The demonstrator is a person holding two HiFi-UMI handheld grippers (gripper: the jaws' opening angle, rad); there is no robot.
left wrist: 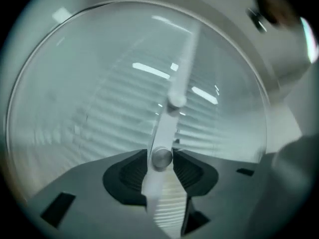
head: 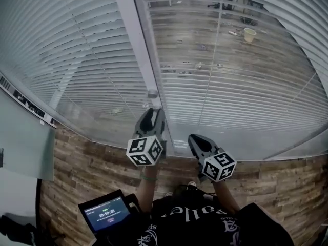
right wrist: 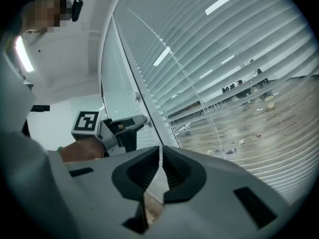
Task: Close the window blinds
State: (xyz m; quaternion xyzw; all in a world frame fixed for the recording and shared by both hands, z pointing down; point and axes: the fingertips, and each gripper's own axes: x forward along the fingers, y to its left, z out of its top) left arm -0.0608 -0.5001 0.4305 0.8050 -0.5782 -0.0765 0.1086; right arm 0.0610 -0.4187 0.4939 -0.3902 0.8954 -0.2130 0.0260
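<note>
The left gripper [left wrist: 162, 164] clamps a slim white wand [left wrist: 167, 128]; the right gripper [right wrist: 160, 156] is closed, empty.

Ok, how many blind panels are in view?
2: the left blind, left of the frame post, and the right blind, right of it. More may lie out of view.

Count log: I am holding two grippers, the left gripper [head: 152, 111] and the right gripper [head: 197, 140], each carrying one marker cube. I am facing two blind panels, the left blind panel [head: 77, 60] and the right blind panel [head: 230, 86]. I am also seeing one frame post [head: 136, 40], one round knob [left wrist: 162, 158], one cup [head: 249, 34] and one screen [head: 107, 214].
</note>
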